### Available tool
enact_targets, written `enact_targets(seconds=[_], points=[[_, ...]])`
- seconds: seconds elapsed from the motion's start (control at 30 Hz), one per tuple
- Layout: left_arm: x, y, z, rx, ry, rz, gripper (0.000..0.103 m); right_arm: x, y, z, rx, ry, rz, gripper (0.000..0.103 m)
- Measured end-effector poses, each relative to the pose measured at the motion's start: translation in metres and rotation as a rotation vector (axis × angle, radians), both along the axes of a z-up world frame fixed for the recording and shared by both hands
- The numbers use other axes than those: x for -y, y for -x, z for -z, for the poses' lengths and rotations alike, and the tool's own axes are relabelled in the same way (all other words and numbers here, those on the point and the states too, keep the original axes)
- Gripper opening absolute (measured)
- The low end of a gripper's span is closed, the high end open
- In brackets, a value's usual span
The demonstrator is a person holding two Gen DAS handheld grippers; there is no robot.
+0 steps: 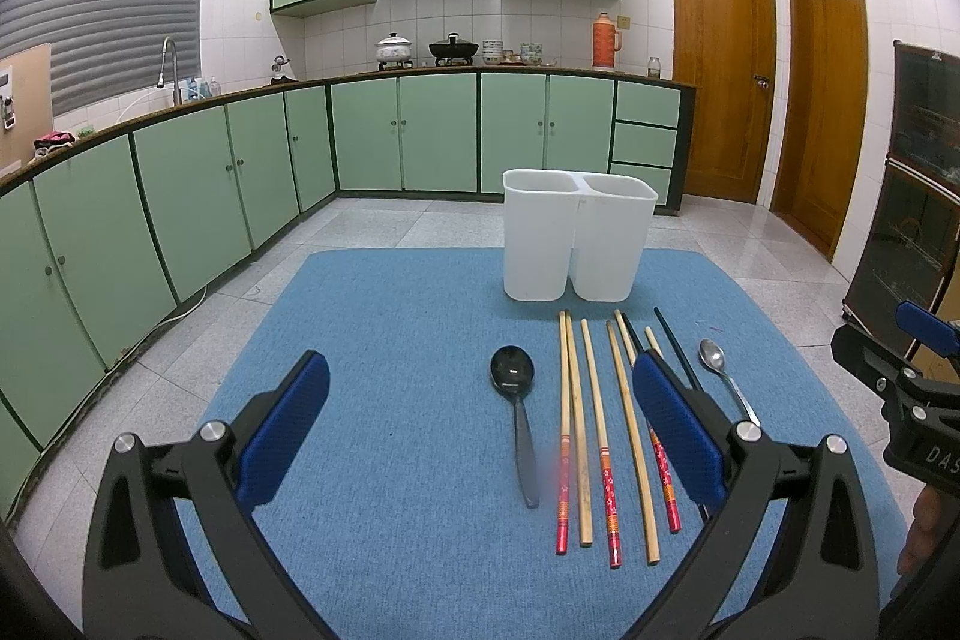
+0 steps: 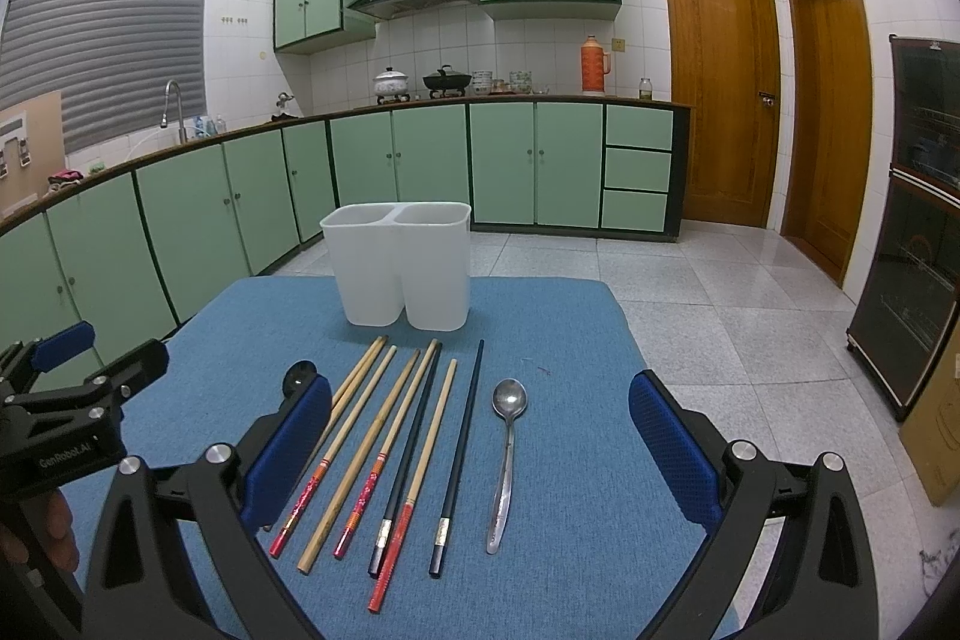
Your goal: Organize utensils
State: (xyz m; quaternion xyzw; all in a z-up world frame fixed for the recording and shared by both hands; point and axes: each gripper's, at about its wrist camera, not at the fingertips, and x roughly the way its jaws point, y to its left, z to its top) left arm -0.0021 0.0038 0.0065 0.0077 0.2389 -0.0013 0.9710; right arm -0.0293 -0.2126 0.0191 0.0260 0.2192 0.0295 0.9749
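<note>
progress: nothing sorted yet as far as I can see, every utensil lies on the blue mat [image 2: 570,460], none stick up out of the holder
holder: white two-compartment utensil holder [image 2: 399,274] upright at 12 o'clock on the mat, just beyond the utensil tips; no handles above either rim, inside walls mostly hidden
chopsticks: bamboo chopsticks [image 2: 384,436] with red or plain ends and two black chopsticks [image 2: 465,448] in a loose row at mat centre, tips toward 12, some touching or crossing
spoons: black plastic spoon [image 1: 519,412] at the 9 o'clock end of the row, bowl toward 12; metal spoon [image 2: 507,454] at the 3 o'clock end, same heading
left gripper [image 1: 480,424]: jaws wide apart, empty, hovering over the 6 o'clock side of the row near the black spoon and red-ended sticks
right gripper [image 2: 480,448]: jaws spread wide, holding nothing, over the black chopsticks and metal spoon
remaining: my read, all of it; chopsticks to one compartment, spoons to the other is the likely split
risk: sticks lie close together, a single pick may drag a neighbour
</note>
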Motion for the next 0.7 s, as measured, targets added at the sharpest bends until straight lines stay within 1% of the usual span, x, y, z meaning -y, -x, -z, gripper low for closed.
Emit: enact_targets(seconds=[0.37,0.5,0.57,0.6,0.63,0.7], points=[[0.001,0.000,0.001,0.000,0.001,0.000,0.098,0.000,-0.001,-0.002,-0.001,0.000,0.000,0.097],[-0.005,0.001,-0.006,-0.004,0.001,0.000,0.098,-0.002,-0.002,-0.001,-0.004,0.000,0.001,0.097],[-0.005,-0.002,-0.006,-0.012,-0.002,-0.002,0.098,-0.003,-0.003,0.000,-0.010,0.001,0.000,0.097],[-0.007,-0.004,-0.007,-0.018,-0.005,-0.004,0.098,0.001,-0.003,0.006,-0.012,0.003,0.000,0.097],[-0.018,-0.002,-0.005,-0.028,-0.010,-0.011,0.098,0.001,-0.004,0.007,-0.016,0.006,0.000,0.097],[-0.021,-0.010,-0.003,-0.056,-0.018,-0.017,0.098,0.001,-0.011,0.014,-0.026,0.009,0.002,0.097]])
